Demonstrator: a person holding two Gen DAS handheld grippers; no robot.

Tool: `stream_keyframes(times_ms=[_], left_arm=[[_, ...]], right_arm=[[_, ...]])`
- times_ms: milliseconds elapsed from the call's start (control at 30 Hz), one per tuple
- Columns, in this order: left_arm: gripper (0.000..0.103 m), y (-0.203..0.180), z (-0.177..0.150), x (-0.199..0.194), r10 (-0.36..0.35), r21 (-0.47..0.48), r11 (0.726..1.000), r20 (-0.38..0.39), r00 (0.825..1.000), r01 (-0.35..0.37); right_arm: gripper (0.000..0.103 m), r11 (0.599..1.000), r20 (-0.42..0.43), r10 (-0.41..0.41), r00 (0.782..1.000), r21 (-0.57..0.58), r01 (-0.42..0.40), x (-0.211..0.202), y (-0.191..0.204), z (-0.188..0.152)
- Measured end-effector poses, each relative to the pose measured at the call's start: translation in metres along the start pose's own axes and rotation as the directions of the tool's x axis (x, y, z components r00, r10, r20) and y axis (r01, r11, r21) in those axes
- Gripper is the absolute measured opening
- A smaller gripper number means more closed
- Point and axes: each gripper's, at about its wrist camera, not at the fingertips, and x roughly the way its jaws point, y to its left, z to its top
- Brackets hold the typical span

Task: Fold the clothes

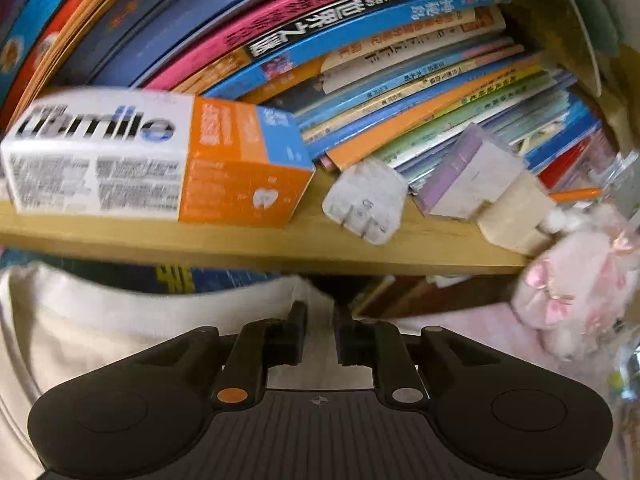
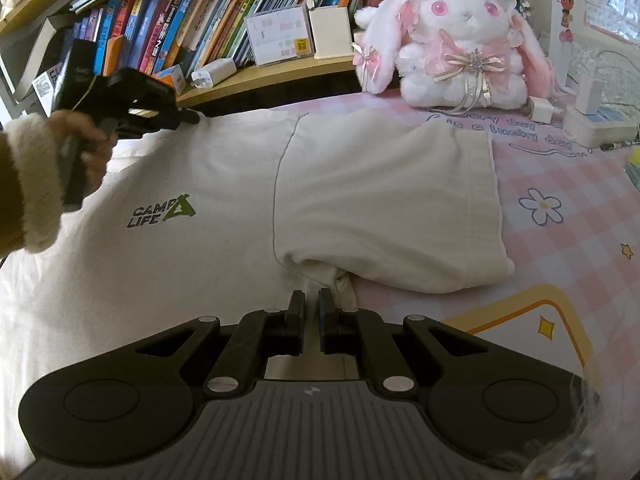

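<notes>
A cream T-shirt [image 2: 200, 240] with a green "CAMP LIFE" logo [image 2: 160, 216] lies flat on the pink checked table cover [image 2: 568, 248]. One sleeve [image 2: 384, 200] is folded in over the chest. My right gripper [image 2: 312, 298] is shut on the T-shirt where the cloth puckers below that sleeve. A hand in a fluffy cuff holds my left gripper [image 2: 194, 118] at the shirt's far left edge, close under the shelf. In the left wrist view the left gripper [image 1: 320, 310] stands narrowly open over the T-shirt [image 1: 100, 340], with nothing visibly pinched.
A wooden shelf [image 1: 280, 248] packed with books runs along the far side, just beyond the shirt. On it lie a toothpaste box [image 1: 160, 160] and a white charger plug [image 1: 364, 208]. A pink plush rabbit [image 2: 460, 40] and a power strip [image 2: 600, 124] sit at the back right.
</notes>
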Motion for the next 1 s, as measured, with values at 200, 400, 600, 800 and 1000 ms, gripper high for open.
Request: stream_keyframes(times_ms=[200,400,600,800,1000], left_arm=[[0.02,-0.029,0.003,0.008,0.168,0.218,0.961,0.015,0.986,-0.168],[0.044,-0.031,-0.004,-0.033,0.134,0.309,0.939,0.068,0.989,-0.149],[0.05,-0.022,-0.048,-0.112,0.107,0.297,0.946,0.088,0.99,-0.129],[0.05,0.02,-0.123,-0.226,0.186,0.204,0.959,0.075,0.98,-0.198],[0.051,0.057,-0.197,-0.3,0.348,0.148,0.924,0.045,0.936,-0.351]], right_arm=[[0.006,1.0,0.001,0.009,1.0,0.009,-0.009,-0.002,-0.001,0.0],[0.005,1.0,0.001,0.01,1.0,0.001,-0.01,-0.003,-0.001,0.0],[0.005,1.0,0.009,0.006,1.0,-0.023,-0.005,-0.003,0.001,0.0],[0.0,0.998,0.025,-0.022,0.999,-0.065,0.024,-0.001,0.004,0.0],[0.0,0.994,0.033,-0.051,0.998,-0.094,0.054,0.002,0.008,0.003]])
